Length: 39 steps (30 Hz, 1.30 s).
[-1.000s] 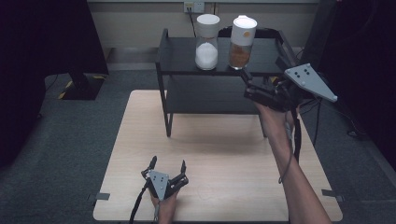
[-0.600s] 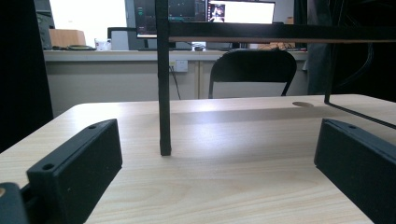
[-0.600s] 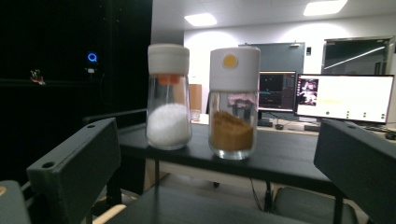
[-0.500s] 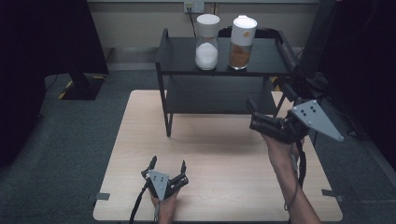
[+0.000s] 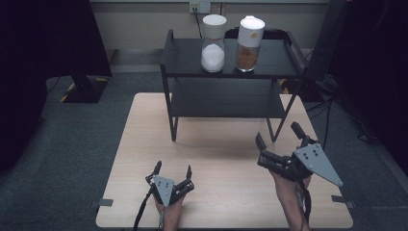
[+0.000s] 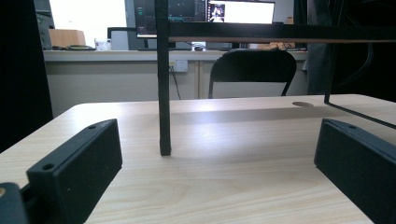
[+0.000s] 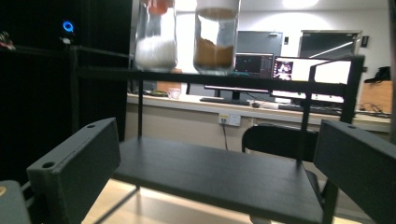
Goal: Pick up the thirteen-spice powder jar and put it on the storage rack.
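High view: we see 2 jars, one of white powder (image 5: 213, 43) and one of brown powder (image 5: 249, 44), standing on the black shelf (image 5: 276, 60). Our right gripper (image 5: 278, 138) hovers near its front, jaws spread and empty. Our left gripper (image 5: 172, 170) rests on the table (image 5: 144, 125), spread too.

High view: from above, facing forward and down on the tabletop (image 5: 144, 144). Gripper views: low, near the tabletop, both facing the black rack (image 5: 231, 77).

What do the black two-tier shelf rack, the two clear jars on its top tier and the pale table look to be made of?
Black two-tier shelf rack: probably matt painted metal, given its thin square legs.
Two clear jars: glass or clear plastic, since the white and brown contents show through; lids white.
Pale table: wood or wood-look laminate, with visible grain.
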Each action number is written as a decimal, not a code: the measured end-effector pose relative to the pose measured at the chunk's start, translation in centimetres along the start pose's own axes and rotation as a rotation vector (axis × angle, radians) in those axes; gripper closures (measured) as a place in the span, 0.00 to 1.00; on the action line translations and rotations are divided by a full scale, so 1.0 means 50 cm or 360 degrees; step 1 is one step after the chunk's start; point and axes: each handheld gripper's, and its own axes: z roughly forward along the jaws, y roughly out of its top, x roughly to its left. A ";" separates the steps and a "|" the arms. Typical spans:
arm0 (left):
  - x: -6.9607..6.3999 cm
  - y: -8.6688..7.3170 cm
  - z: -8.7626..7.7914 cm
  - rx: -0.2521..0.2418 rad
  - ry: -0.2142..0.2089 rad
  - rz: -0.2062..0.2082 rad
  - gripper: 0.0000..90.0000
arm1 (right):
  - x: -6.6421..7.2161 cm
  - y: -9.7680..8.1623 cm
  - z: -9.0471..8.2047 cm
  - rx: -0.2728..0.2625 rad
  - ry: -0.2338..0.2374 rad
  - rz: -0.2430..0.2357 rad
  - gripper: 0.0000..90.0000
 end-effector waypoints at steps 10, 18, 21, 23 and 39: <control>-0.001 0.000 0.000 0.0001 0.0004 0.0001 0.00 | 0.022 -0.075 -0.047 0.0027 -0.0090 -0.0014 0.00; -0.001 0.000 0.000 0.0000 0.0006 0.0000 0.00 | 0.024 -0.137 -0.067 0.0074 -0.0132 0.0050 0.00; -0.001 0.000 0.000 0.0000 0.0006 0.0000 0.00 | 0.027 -0.162 -0.073 0.0090 -0.0162 0.0061 0.00; -0.001 0.000 0.000 0.0000 0.0006 0.0000 0.00 | 0.028 -0.179 -0.078 0.0101 -0.0176 0.0066 0.00; -0.002 0.000 0.000 0.0000 0.0010 0.0000 0.00 | 0.039 -0.298 -0.096 0.0227 -0.0286 0.0128 0.00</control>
